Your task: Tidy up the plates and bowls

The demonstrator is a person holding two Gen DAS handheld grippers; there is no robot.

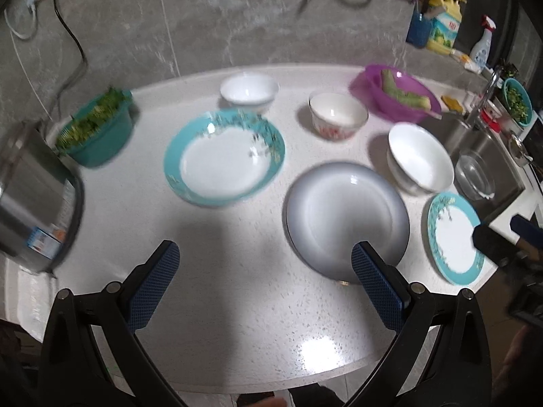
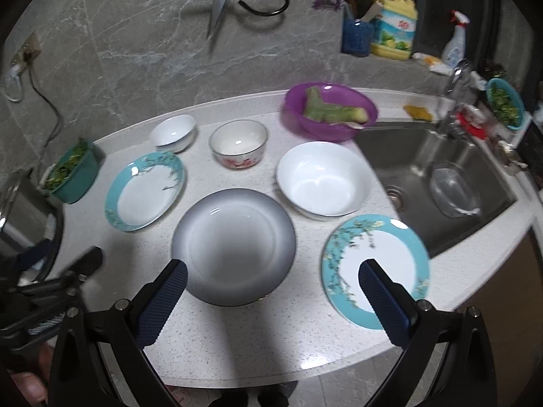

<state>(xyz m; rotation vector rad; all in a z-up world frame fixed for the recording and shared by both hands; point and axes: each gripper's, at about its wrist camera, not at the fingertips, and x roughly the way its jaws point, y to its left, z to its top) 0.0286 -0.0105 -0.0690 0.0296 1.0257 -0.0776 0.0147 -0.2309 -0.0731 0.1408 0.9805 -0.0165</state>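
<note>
- Right wrist view: right gripper [image 2: 271, 285] jaws spread, empty, above near tabletop edge; left gripper [image 1: 264, 271] likewise.
- Grey plate [image 2: 233, 247]: glazed, slippery, fragile; grip its rim.

- The left wrist camera is looking down and forward over the near edge of the desk [image 1: 237, 322], from close above, facing the grey wall.
- The right wrist camera is looking the same way from further right, taking in the sink [image 2: 424, 176].
- Both views are sharing the grey plate [image 1: 346, 217] [image 2: 234, 247], both teal-rimmed plates and the bowls.
</note>
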